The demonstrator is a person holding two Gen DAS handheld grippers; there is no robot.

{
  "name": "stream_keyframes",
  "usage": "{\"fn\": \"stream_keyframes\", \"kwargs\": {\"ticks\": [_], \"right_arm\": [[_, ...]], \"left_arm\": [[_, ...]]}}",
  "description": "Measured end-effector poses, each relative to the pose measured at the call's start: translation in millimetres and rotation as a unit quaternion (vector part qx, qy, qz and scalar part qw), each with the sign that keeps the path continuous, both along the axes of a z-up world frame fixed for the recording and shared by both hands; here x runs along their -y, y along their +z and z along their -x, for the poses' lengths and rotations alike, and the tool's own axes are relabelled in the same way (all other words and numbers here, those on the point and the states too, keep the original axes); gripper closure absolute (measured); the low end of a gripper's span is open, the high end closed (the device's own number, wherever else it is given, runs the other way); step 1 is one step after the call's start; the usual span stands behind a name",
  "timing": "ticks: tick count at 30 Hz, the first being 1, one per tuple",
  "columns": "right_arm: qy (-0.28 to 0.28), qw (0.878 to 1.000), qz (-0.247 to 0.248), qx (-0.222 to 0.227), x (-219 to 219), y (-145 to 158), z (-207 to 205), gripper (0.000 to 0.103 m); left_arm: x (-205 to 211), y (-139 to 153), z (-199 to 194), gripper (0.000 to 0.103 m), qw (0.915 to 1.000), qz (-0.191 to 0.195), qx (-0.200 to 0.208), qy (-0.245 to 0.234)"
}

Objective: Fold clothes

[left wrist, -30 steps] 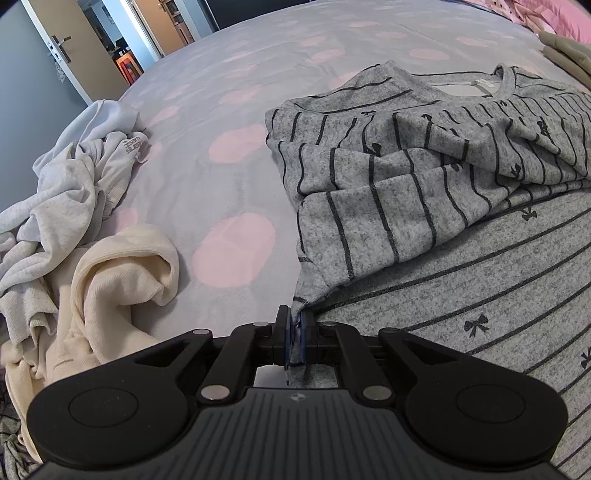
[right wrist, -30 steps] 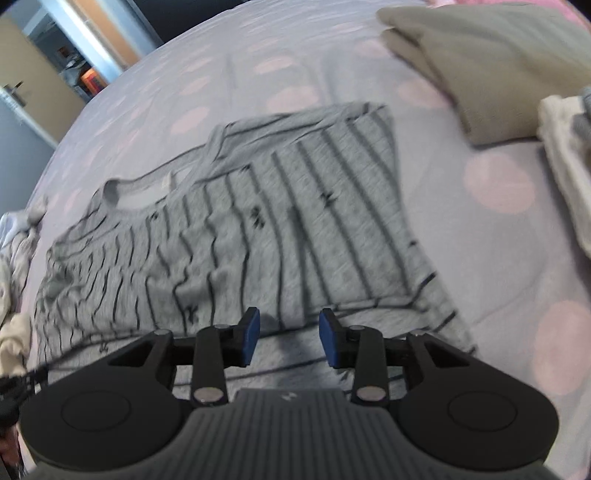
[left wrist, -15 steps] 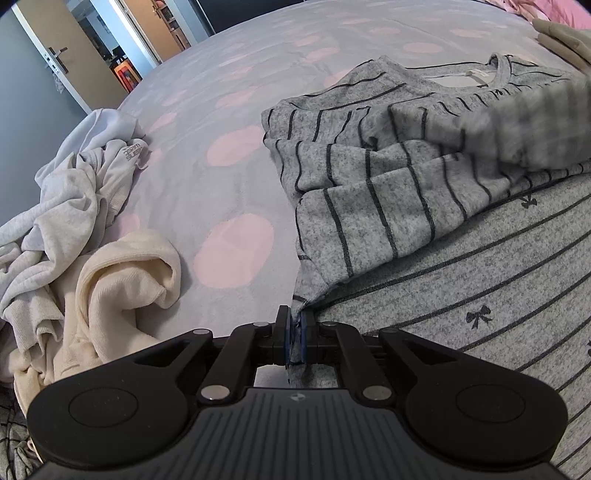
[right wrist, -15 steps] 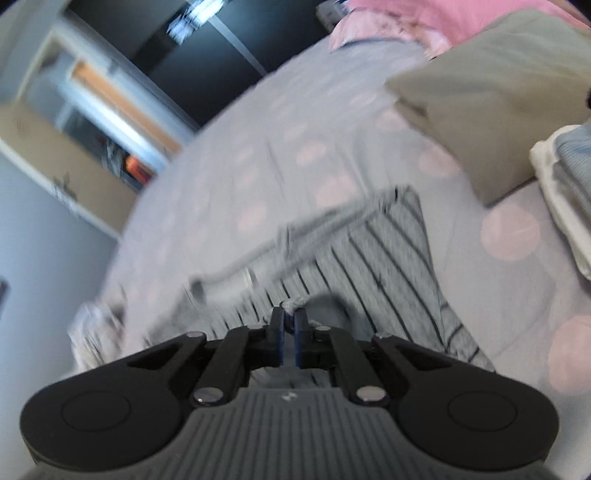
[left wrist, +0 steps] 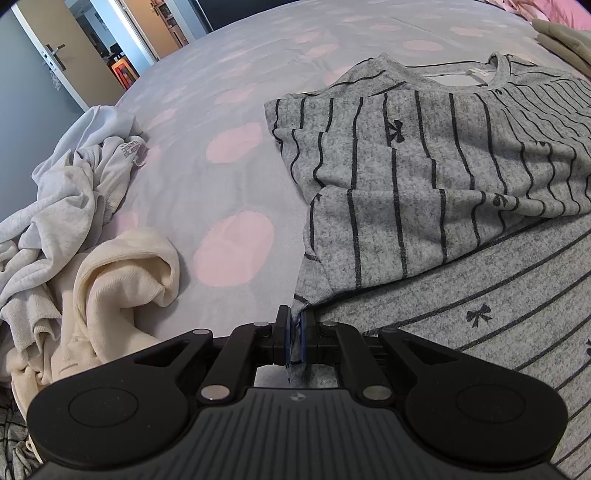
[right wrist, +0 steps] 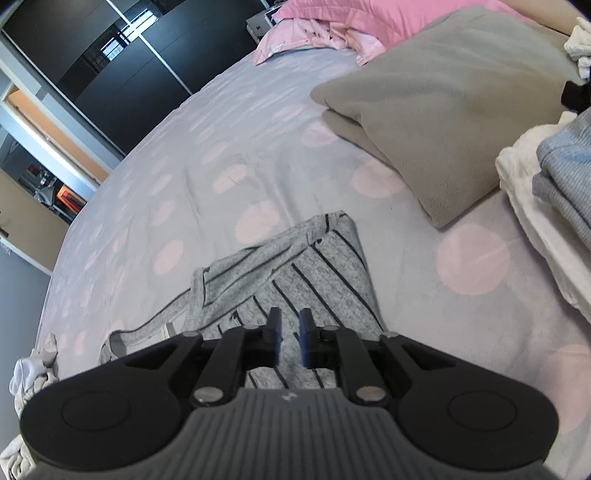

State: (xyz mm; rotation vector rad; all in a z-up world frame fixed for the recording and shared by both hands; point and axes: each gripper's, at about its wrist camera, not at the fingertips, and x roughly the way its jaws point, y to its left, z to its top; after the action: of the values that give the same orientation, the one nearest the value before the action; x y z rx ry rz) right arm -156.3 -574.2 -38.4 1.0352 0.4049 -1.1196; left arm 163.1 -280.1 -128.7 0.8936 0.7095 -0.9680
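Left tool (left wrist: 294, 334) points steeply down at the bed (left wrist: 229, 177), jaws clenched on a corner of the grey striped top (left wrist: 406, 206); a fold of the fabric runs up between the blue pads (left wrist: 286, 339). From that pinched corner the top spreads away to the right across the bed, one layer folded over onto another, neckline at the far end. A crumpled heap lies to the left, apart from the top: a cream garment (left wrist: 110, 288) nearest, a pale grey garment (left wrist: 62, 192) behind it. An open door (left wrist: 70, 74) stands at the far left.

Right wrist view: right tool (right wrist: 289, 341) is tilted down over the bed, rolled so the room leans. Its jaws have just been opening and stand partly apart, released, with nothing pressed between them; the striped top shows through the gap, lying below on the sheet. A folded end of the top reaches out ahead of the fingertips. An olive-grey folded blanket (right wrist: 443, 110) lies beyond, a stack of folded laundry (right wrist: 546, 206) at the right edge, and a pink pillow (right wrist: 354, 22) at the far end.
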Motion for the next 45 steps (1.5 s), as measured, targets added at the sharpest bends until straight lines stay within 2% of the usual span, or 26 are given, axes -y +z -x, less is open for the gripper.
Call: {"fn": "stream_keyframes", "kwargs": {"ticks": [1, 5, 8, 10, 11, 12, 16, 19, 21, 24, 26, 31, 32, 33, 34, 36, 39, 41, 45], "right_arm": [[0.002, 1.000, 0.001, -0.005, 0, -1, 1, 0.071], [0.026, 0.999, -0.005, -0.037, 4, -16, -5, 0.070], [0.055, 0.998, -0.010, -0.033, 9, -29, -13, 0.063], [0.073, 0.997, -0.009, -0.029, 14, -36, -17, 0.063], [0.080, 0.996, -0.012, -0.024, 16, -39, -18, 0.071], [0.087, 0.996, -0.017, -0.015, 16, -41, -18, 0.096], [0.099, 0.995, 0.003, 0.004, 13, -28, -17, 0.098], [0.086, 0.996, 0.031, -0.001, 18, -9, -19, 0.098], [0.061, 0.997, 0.045, -0.023, 23, 1, -22, 0.098], [0.043, 0.996, 0.030, -0.068, 33, -4, -27, 0.096], [0.018, 0.995, 0.032, -0.097, 35, -9, -25, 0.090], [0.008, 0.997, 0.007, -0.073, 38, -15, -2, 0.089], [0.017, 0.997, 0.005, -0.071, 36, -13, 0, 0.084], [0.027, 0.997, 0.003, -0.069, 33, -12, 3, 0.074], [0.038, 0.997, 0.002, -0.069, 30, -9, 5, 0.073], [0.080, 0.993, 0.001, -0.086, 21, -1, 4, 0.073], [0.148, 0.981, 0.016, -0.127, 2, 16, 3, 0.073], [0.186, 0.972, 0.030, -0.142, -12, 29, 10, 0.074], [0.236, 0.955, 0.053, -0.169, -28, 56, 28, 0.073]], "left_arm": [[0, -1, 0, 0.100, 1.0000, -0.001, 0.002, -0.002], [2, -1, 0, 0.100, 1.0000, -0.002, 0.003, -0.002], [1, 0, 0, 0.100, 1.0000, -0.002, 0.001, 0.001], [1, 0, 0, 0.100, 1.0000, -0.002, 0.002, 0.000], [0, -1, 1, 0.100, 1.0000, -0.003, 0.004, -0.002], [0, -1, 2, 0.100, 1.0000, -0.004, 0.007, -0.004], [0, -1, 3, 0.100, 0.9999, -0.007, 0.008, -0.002], [2, -2, 2, 0.100, 0.9999, -0.015, 0.008, 0.002], [3, -3, 3, 0.101, 0.9997, -0.021, 0.013, 0.000], [4, -5, 6, 0.101, 0.9993, -0.028, 0.023, -0.007], [4, -4, 3, 0.101, 0.9995, -0.028, 0.016, 0.000], [3, 0, 0, 0.100, 0.9998, -0.022, 0.000, 0.004], [3, 2, 1, 0.100, 0.9998, -0.022, 0.000, 0.000], [3, 4, 2, 0.099, 0.9997, -0.023, -0.001, -0.003], [2, 7, 2, 0.099, 0.9997, -0.024, -0.003, -0.007], [-1, 17, 5, 0.092, 0.9996, -0.022, -0.015, -0.013], [-9, 40, 8, 0.084, 0.9993, 0.006, -0.033, -0.019], [-14, 56, 10, 0.083, 0.9983, 0.026, -0.047, -0.024], [-15, 90, 9, 0.083, 0.9955, 0.076, -0.043, -0.038]]}}
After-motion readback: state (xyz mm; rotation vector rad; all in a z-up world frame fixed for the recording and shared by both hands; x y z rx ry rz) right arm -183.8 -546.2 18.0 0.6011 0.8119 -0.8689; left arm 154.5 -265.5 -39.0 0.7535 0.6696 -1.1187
